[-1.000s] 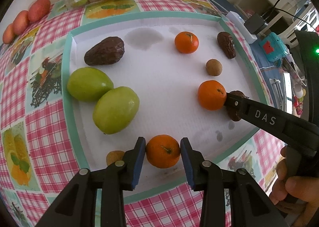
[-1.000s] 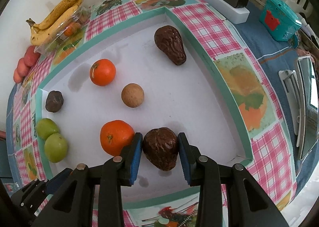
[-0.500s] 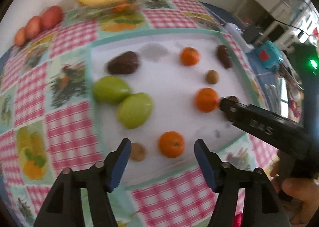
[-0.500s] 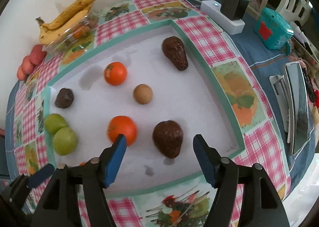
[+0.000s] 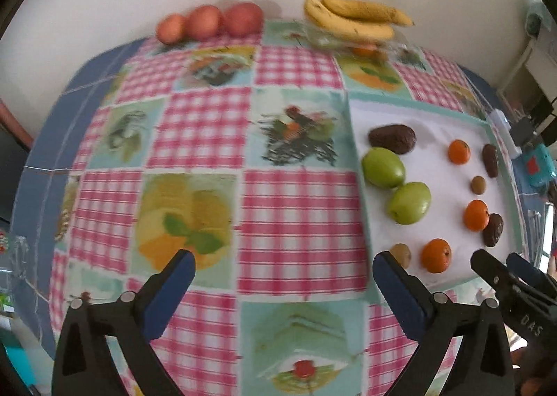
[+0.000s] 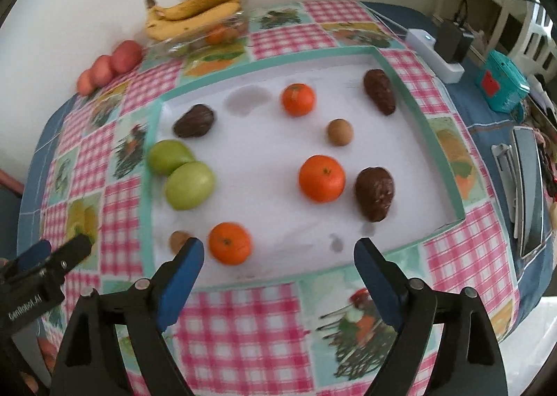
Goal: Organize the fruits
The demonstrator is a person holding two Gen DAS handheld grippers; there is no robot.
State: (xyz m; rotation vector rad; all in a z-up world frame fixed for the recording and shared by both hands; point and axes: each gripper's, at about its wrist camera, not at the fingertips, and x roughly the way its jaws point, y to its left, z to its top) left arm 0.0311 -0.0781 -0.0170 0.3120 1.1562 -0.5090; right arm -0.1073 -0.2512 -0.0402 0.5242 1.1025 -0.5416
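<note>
Tablecloth (image 5: 299, 222) | both tongs now spread, withdrawn | fruits released

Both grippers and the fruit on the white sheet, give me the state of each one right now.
left gripper: open, empty
right gripper: open, empty
near orange: lying free on the white sheet
middle orange: free, beside a dark avocado
green fruits: two, touching

The left gripper (image 5: 283, 269) is held wide open above the checked tablecloth (image 5: 299, 222). 3 oranges (image 5: 436, 255) are seen at right.
</note>
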